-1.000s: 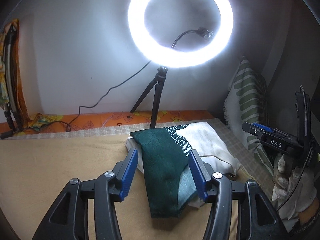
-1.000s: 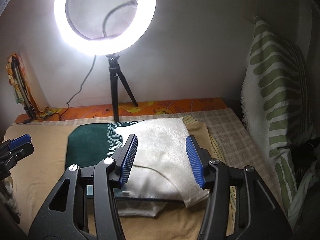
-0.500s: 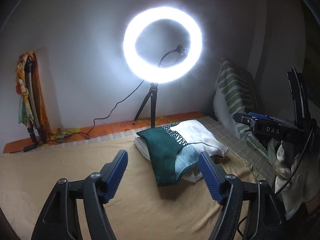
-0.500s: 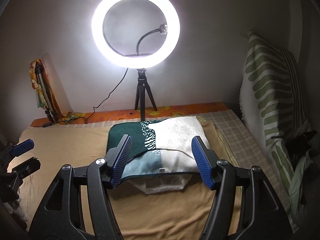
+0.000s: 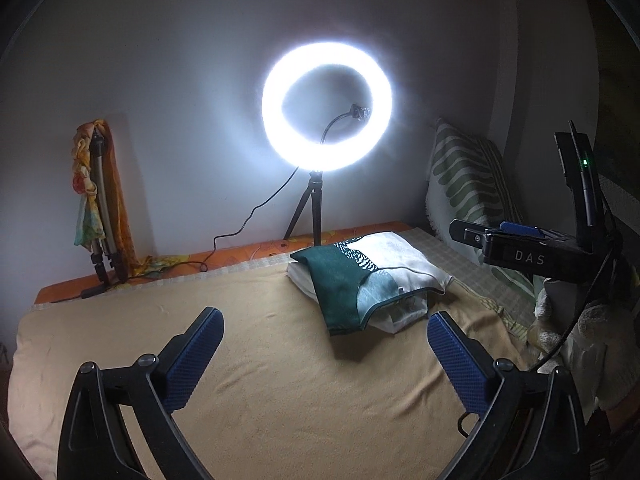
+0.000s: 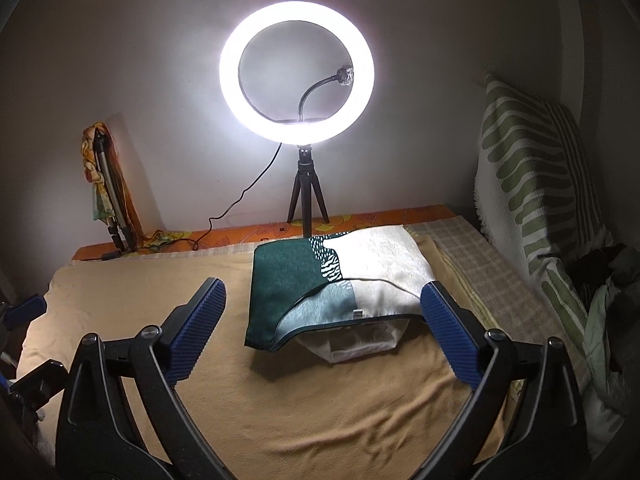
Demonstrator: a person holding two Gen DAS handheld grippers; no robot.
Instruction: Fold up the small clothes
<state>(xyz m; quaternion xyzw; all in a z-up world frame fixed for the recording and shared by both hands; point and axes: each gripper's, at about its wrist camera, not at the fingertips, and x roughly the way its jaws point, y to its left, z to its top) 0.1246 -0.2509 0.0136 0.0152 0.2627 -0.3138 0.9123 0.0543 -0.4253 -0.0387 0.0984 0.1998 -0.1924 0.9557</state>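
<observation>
A folded green and cream cloth (image 5: 360, 284) (image 6: 332, 280) lies on top of a folded white garment (image 6: 356, 346) on the tan bedsheet (image 5: 260, 360) (image 6: 320, 412). My left gripper (image 5: 324, 320) hangs in front of the stack, its jaws opening wide with nothing between the blue pads. My right gripper (image 6: 322, 292) is also opening wide, a little back from the stack's near edge and touching nothing. The right gripper (image 5: 520, 250) also shows at the right edge of the left wrist view.
A lit ring light on a small tripod (image 5: 326, 106) (image 6: 298, 68) stands at the bed's far edge, its cable trailing left. A striped green pillow (image 6: 528, 184) leans at the right. A folded tripod with a cloth (image 5: 100, 208) rests against the wall at the left.
Both grippers have pulled back from the folded stack and their jaws have spread wide. The stack lies as before and looks smaller in both views.
</observation>
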